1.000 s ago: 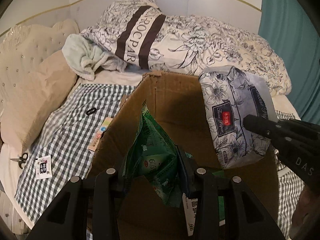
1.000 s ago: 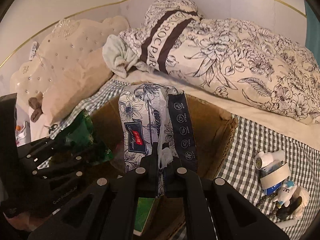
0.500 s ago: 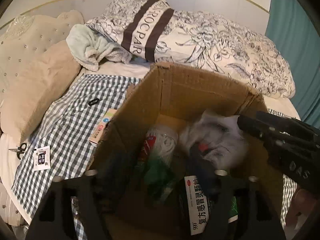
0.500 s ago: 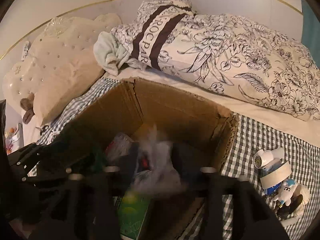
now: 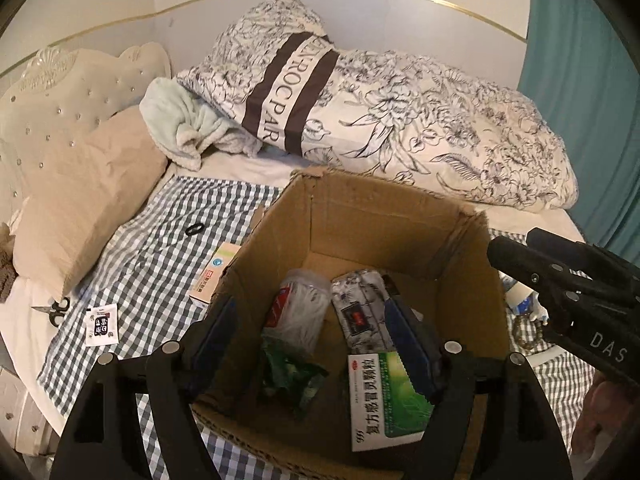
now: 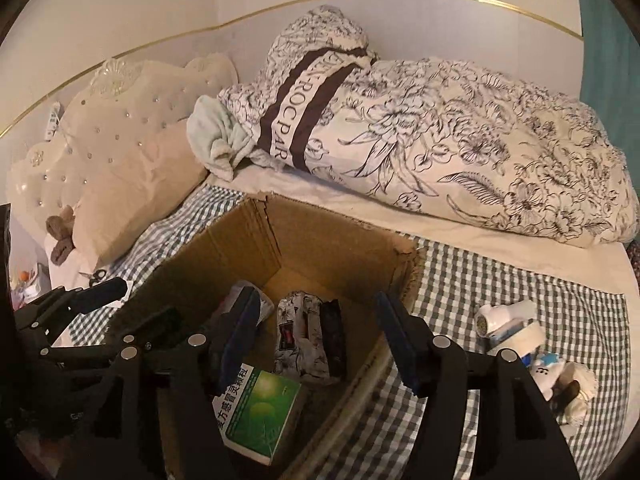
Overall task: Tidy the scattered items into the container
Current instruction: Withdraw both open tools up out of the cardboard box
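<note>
Both jaws stand open and empty over the brown cardboard box (image 5: 384,216) mid-bed; right jaws are opening. The floral tissue pack (image 6: 304,336) and green crinkled pouch (image 5: 290,374) lie inside. Risk: the box rim gets clipped when the small white items (image 6: 516,320) near the bed's right edge are reached for.

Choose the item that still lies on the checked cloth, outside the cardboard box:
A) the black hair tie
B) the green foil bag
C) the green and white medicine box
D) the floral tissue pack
A: the black hair tie lies on the checked cloth, left of the cardboard box; the other three are inside it.
</note>
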